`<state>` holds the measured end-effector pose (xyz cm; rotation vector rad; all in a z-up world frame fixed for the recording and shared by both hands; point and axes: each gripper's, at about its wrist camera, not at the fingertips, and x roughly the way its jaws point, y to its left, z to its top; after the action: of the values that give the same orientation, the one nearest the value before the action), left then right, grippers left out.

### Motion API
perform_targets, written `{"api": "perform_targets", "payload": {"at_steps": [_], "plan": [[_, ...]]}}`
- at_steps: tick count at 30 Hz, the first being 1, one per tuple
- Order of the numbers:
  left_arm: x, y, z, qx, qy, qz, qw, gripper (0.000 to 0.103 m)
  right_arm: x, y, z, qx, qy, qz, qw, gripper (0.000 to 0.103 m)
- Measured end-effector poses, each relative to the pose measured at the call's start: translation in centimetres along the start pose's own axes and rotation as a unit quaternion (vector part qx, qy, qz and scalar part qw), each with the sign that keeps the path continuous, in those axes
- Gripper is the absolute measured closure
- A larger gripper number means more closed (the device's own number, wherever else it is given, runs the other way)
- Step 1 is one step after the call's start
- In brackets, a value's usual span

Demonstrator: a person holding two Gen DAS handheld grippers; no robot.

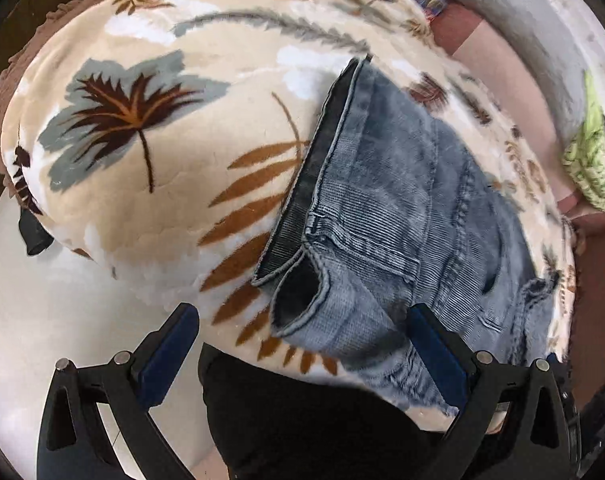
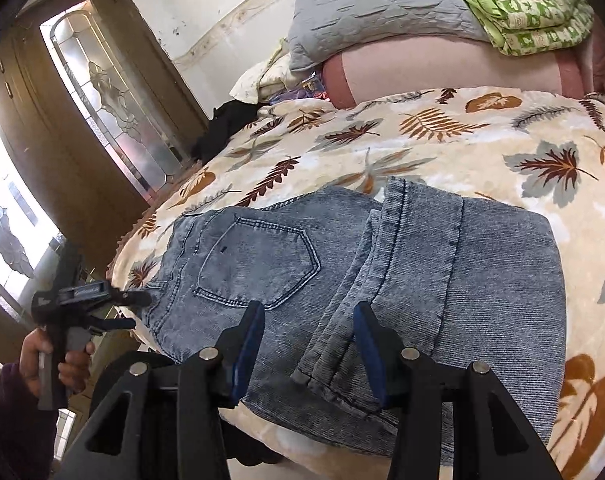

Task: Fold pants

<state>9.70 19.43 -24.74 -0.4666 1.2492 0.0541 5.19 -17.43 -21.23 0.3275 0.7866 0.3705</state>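
1. Right claw [image 2: 308,346]: jaws are held partly apart and empty, hovering just above the folded leg hems [image 2: 334,364] at the near edge of the bed [image 2: 442,136]. No cloth is pinched.
2. Left claw [image 1: 302,360]: jaws are spread wide and empty, poised over the waistband end [image 1: 298,304] of the jeans [image 2: 482,280]; one blue finger [image 1: 438,344] overlaps the denim in view, contact not certain.
3. The jeans are seen lying on the leaf-print blanket [image 1: 142,200], legs already doubled over the seat and back pocket [image 2: 258,264].
4. Judgement: another fold is likely due. All stacked layers should be gripped together near the edge, lifted evenly by both claws, and edges aligned before release.
5. Far side: pillow [image 2: 362,12] and green bedding [image 2: 534,16] are kept clear.
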Motion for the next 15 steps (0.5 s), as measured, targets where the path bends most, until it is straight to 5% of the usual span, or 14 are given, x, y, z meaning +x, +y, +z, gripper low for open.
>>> {"api": "perform_targets", "payload": {"at_steps": [3,6,10,15], "plan": [[2.2,-1.0,-0.2,0.010,0.030,-0.006,0.9995,0.000,0.1,-0.6,0.2,0.013,0.000,-0.002,1.000,0.054],[2.8,-1.2,0.0,0.001,0.030,-0.008,0.9995,0.013,0.0,-1.1,0.4,0.022,-0.006,-0.002,1.000,0.054],[2.0,-3.7,0.3,0.048,0.017,-0.019,0.9985,0.055,0.0,-1.2,0.5,0.020,-0.010,-0.006,1.000,0.054],[0.9,-5.9,0.5,0.079,-0.012,0.009,0.9967,0.080,-0.6,-1.8,0.7,0.033,-0.024,-0.012,0.999,0.054]]}}
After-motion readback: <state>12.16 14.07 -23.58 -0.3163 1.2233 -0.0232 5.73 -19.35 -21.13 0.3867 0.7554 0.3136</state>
